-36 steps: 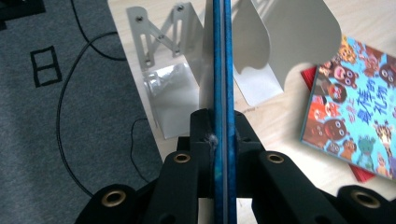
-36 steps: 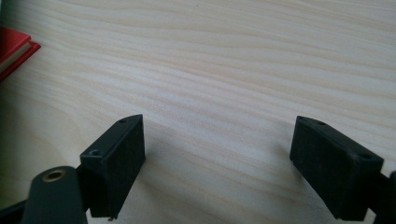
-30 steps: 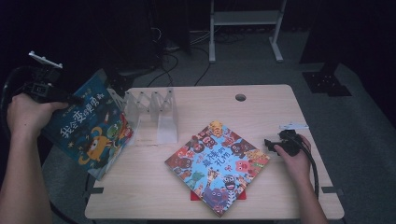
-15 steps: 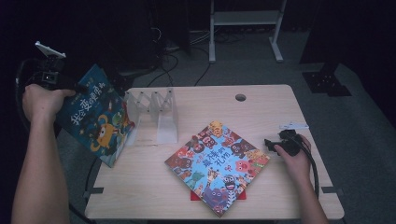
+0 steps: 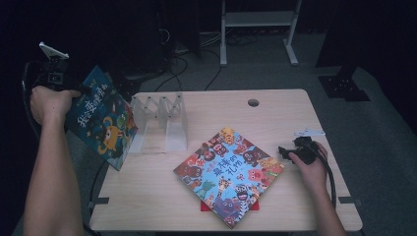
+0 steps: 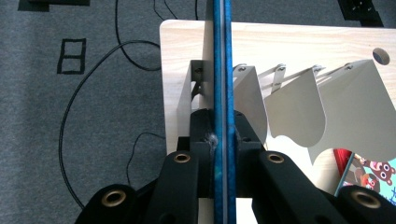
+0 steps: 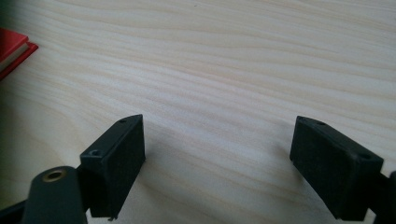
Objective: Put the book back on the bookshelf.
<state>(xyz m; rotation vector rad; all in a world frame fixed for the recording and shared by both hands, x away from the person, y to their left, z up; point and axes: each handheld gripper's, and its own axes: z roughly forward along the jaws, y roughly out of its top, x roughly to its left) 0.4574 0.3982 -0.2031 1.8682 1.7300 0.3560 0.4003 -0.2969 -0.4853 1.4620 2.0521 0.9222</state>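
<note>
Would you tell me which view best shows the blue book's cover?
The high view: the blue book faces the camera, tilted, clamped by the left gripper. The left gripper view gives its thin edge; the right gripper view gives bare table.

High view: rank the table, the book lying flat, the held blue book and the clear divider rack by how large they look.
1. table
2. book lying flat
3. held blue book, though it is tilted and nearer the camera, so unsure against the rack
4. clear divider rack
</note>
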